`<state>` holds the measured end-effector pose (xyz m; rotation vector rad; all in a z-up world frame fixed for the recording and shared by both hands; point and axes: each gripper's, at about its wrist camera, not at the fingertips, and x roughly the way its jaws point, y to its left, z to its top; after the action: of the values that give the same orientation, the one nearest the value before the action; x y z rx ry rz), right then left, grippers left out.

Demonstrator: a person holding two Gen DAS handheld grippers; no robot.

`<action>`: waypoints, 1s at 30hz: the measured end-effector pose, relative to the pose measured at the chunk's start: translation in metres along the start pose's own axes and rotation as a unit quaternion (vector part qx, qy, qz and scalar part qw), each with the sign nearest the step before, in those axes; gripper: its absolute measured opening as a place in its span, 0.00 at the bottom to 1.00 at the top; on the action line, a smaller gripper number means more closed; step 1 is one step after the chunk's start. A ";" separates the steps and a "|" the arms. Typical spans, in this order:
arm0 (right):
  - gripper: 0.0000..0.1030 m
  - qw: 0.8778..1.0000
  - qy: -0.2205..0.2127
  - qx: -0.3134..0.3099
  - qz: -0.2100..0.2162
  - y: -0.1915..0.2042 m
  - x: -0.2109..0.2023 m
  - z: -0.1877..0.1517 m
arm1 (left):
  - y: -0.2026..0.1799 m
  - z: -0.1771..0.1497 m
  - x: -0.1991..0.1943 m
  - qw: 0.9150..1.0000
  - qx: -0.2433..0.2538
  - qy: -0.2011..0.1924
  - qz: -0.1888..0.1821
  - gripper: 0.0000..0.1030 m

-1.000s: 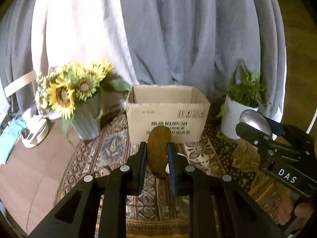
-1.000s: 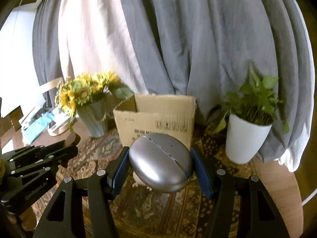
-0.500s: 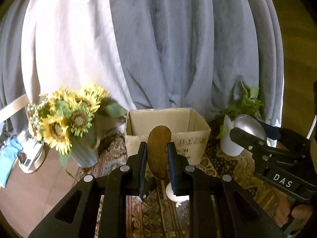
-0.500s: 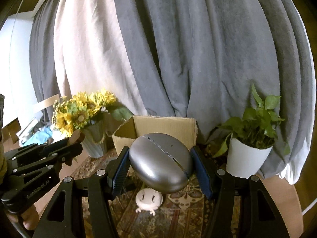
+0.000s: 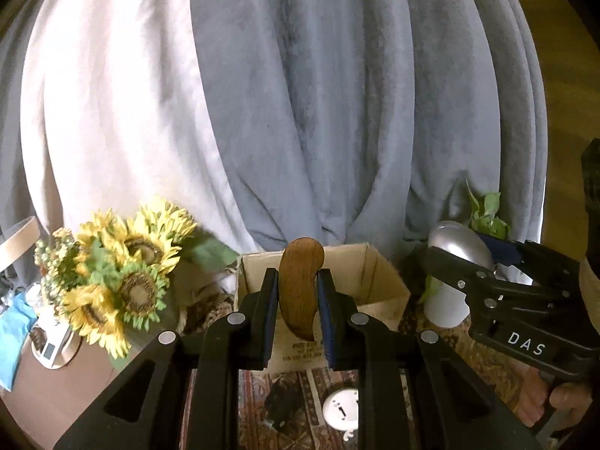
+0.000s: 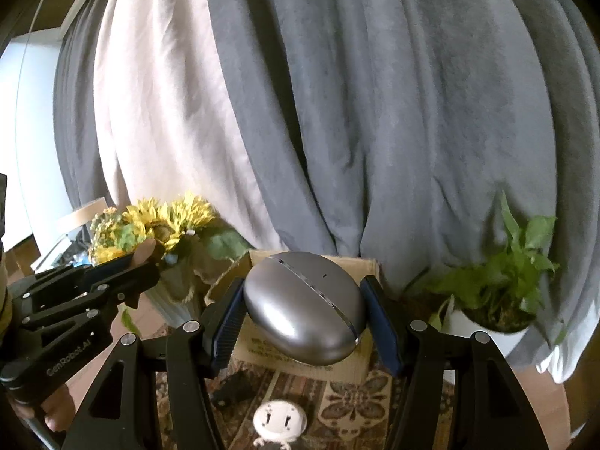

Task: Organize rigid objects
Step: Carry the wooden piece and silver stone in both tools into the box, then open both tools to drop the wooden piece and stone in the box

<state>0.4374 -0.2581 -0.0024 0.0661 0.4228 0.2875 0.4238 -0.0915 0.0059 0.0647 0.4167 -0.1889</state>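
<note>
The left claw (image 5: 298,300) clamps a curved wooden piece (image 5: 300,288) at centre frame. The right wrist view alone shows the full silver egg-shaped case (image 6: 304,307) gripped by the right claw (image 6: 304,322), plus the whole potted plant (image 6: 498,292) at lower right.

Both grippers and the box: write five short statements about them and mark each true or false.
1. The left gripper is shut on a brown wooden piece. True.
2. The right gripper holds a sunflower. False: it is shut on a silver oval case; the sunflowers stand in a vase at the left.
3. The cardboard box is open at the top. True.
4. The silver case already lies inside the box. False: it sits between the right gripper's pads, in front of the box.
5. A small white round item lies on the patterned cloth below the grippers. True.
</note>
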 end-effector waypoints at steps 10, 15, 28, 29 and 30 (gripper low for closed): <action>0.60 1.000 0.001 -0.017 -0.004 -0.004 0.030 0.028 | 0.009 0.023 0.043 1.000 -0.001 0.019 -0.008 0.21; 0.60 1.000 0.011 -0.026 -0.008 -0.006 0.048 0.039 | 0.015 0.029 0.068 0.999 -0.004 0.039 -0.013 0.21; 0.60 0.997 0.075 -0.026 -0.007 -0.019 0.110 0.043 | 0.020 0.034 0.130 0.995 0.006 0.100 -0.020 0.21; 0.60 0.996 0.083 -0.025 -0.008 -0.021 0.116 0.042 | 0.021 0.033 0.136 0.994 0.007 0.107 -0.021 0.21; 0.60 0.996 0.091 -0.024 -0.006 -0.023 0.122 0.041 | 0.021 0.033 0.140 0.993 0.007 0.113 -0.022 0.21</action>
<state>0.5668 -0.2447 -0.0157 -0.0091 0.5964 0.2925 0.5670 -0.0978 -0.0208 0.0919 0.6420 -0.2293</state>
